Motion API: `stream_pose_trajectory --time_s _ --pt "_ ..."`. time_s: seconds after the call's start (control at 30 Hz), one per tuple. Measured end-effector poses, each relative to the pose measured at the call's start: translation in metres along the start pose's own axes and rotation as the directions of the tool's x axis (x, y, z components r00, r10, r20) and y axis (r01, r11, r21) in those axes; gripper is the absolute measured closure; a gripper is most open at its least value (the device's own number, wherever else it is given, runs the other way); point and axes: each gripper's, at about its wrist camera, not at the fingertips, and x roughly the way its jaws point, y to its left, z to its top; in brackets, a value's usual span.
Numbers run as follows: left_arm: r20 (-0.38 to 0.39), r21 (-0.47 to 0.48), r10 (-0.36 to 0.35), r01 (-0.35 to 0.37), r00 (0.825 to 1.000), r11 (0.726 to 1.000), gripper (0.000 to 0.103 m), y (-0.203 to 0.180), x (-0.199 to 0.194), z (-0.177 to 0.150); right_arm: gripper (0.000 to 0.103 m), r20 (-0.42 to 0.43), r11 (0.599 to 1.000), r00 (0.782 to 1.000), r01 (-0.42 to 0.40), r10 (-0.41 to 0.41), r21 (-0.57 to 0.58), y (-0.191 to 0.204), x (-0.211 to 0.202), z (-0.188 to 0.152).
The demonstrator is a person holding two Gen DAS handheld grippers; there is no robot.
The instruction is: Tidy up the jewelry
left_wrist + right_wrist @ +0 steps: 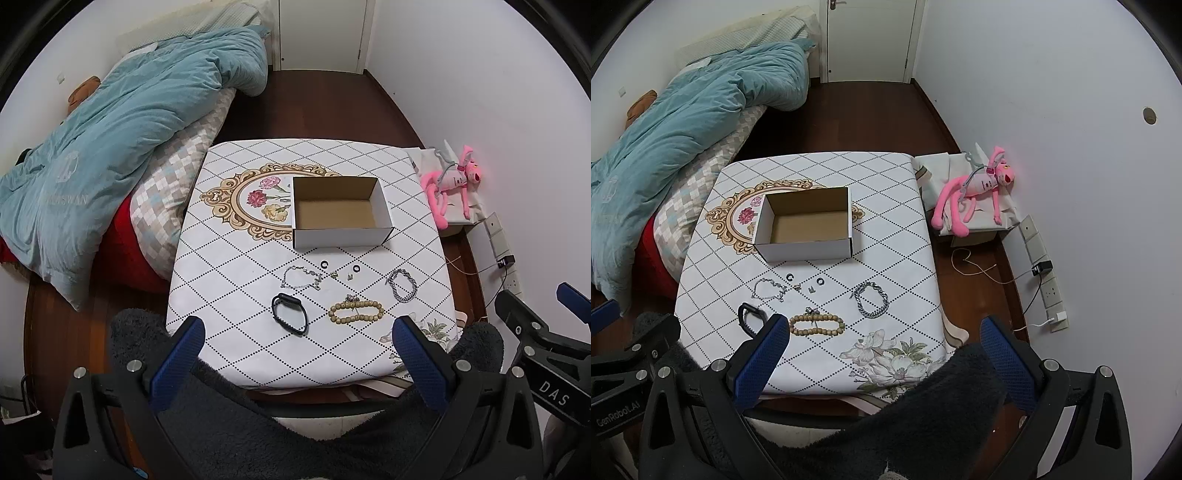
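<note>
**Jewelry laid out below an empty box, both claws unloaded**

Jewelry is spread across the lower middle of the counter [229,229], just below the open cardboard box [341,212], which is seen to hold nothing yet. From left to right in the left wrist view are a thin silver chain bracelet [301,277], a black band [290,314], a wooden bead bracelet [356,311] and a thick braided silver bracelet [402,285]; small rings and earrings [341,271] are scattered between chain and box.

The left claw [295,358] is held wide apart with nothing gripped, low in the frame at the counter's near edge. The right claw [886,354] is likewise spread wide and unloaded.

Every piece is judged light. The chains should be limp and liable to slip or trail, so a pinch across bunched links is advised. The bead bracelet can be taken across one side of its loop, the band by its stiffer strap. The tiny rings are likely hardest to pinch
</note>
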Motion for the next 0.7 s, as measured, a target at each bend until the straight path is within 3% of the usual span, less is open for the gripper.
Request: stream_pose_trajectory --time_s 0.7 --pt "0.006 -0.001 -0.001 0.001 1.000 1.000 0.000 0.0005 0.0005 -0.0002 0.000 0.008 1.000 1.000 0.006 -0.006 0.000 -0.0016 -0.0014 0.0006"
